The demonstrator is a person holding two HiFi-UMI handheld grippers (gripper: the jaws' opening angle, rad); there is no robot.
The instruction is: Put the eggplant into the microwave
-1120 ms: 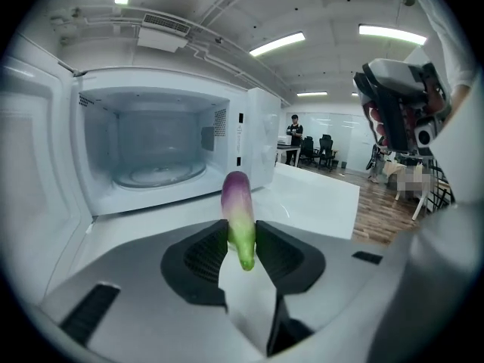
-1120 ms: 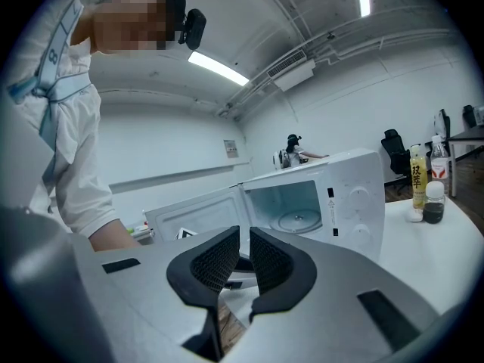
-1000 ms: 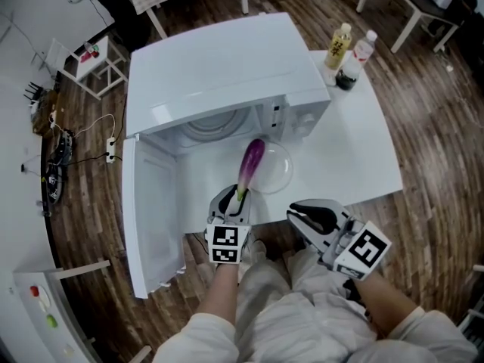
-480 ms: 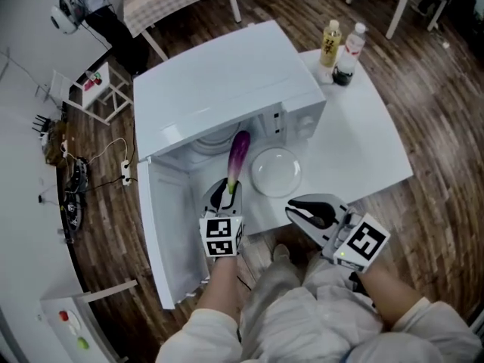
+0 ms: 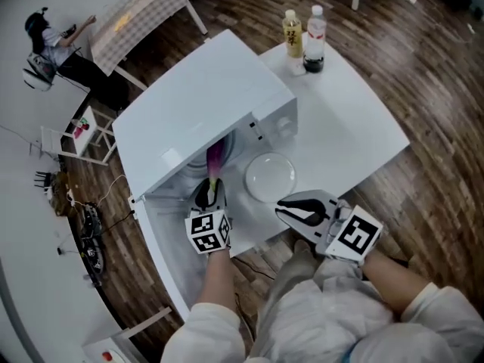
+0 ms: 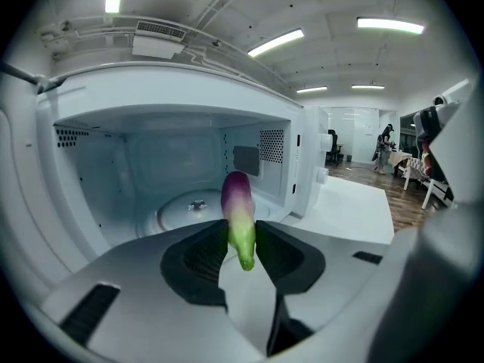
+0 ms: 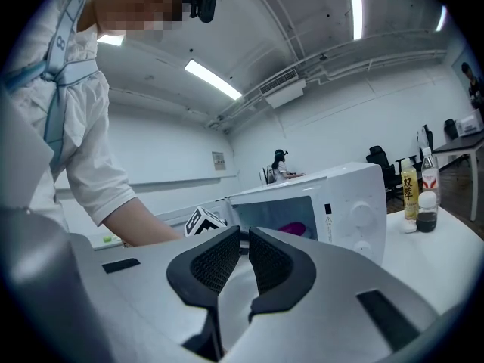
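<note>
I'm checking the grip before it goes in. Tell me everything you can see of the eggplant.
The eggplant is small, smooth and glossy, purple at its rounded far end and fading to green at the stem end. The left gripper is clamped on the green end, so the eggplant sticks out forward beyond the jaws. Its purple tip reaches into the open microwave, with the glass turntable beyond it. It appears to touch nothing but the pads.

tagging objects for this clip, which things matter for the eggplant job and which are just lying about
In the job: eggplant, open microwave, left gripper clamped on the eggplant.
Lying about: glass plate, yellow bottle, clear bottle, empty right gripper, white table.
</note>
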